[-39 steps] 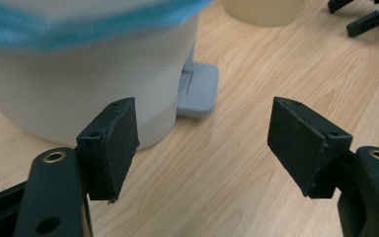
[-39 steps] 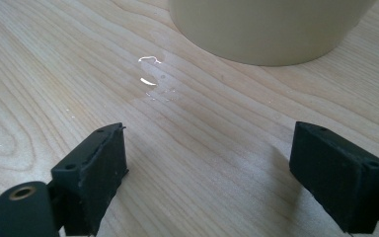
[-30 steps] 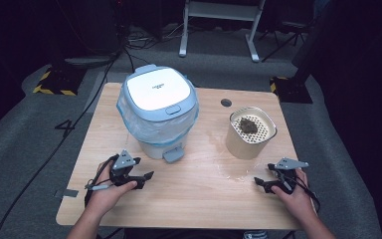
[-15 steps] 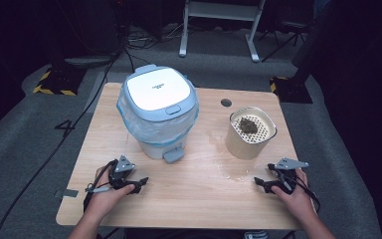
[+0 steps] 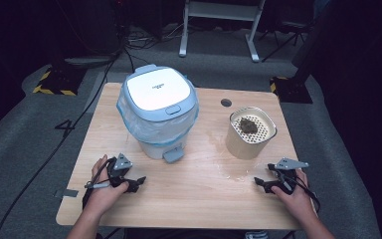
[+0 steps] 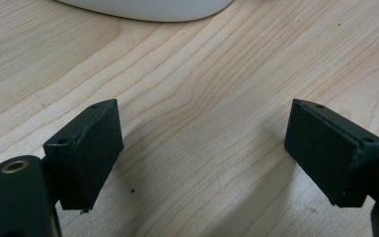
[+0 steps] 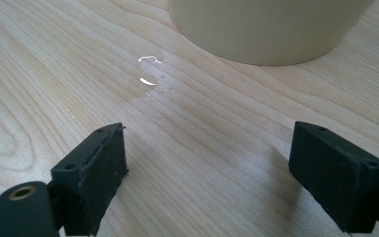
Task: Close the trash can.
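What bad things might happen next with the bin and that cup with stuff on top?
1. The table looks wet by the beige container; a grip or the base might slip there.
2. Dark scraps sit loose on its perforated top; a tilt may spill them.
3. The pedal bin has its lid shut and its pedal sticks out towards the open left claw; a bump could shove the bin. The right claw is open too.

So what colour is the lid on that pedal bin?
White, framed by a pale blue rim; the bin lid shows best in the high view.
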Motion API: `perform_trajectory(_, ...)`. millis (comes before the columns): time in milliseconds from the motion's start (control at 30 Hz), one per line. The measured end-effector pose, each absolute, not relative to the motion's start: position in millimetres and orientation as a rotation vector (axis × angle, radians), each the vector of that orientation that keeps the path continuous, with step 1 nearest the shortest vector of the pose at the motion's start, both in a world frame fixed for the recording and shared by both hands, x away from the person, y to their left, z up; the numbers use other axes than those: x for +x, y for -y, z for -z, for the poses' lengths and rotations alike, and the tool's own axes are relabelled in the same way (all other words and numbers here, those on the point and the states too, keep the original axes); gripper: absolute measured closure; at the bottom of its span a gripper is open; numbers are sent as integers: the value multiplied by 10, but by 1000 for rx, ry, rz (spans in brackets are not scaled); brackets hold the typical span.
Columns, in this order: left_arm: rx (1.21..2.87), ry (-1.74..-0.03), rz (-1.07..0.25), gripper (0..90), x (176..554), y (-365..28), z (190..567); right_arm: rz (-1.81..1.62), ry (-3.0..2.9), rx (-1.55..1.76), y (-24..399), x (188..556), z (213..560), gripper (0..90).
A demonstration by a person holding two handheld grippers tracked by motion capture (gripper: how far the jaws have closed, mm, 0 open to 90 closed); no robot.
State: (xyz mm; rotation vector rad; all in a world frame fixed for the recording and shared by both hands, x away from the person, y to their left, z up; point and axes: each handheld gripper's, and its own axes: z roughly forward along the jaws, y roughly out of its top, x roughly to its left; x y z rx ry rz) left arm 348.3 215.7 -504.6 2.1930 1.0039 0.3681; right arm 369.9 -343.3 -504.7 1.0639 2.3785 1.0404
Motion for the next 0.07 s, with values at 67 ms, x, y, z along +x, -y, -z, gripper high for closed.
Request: perform_trajectory(67,2193,-1003,-369,148,3484,-2157,5046,-1040,-2378,1064,3433,3700,5048,146)
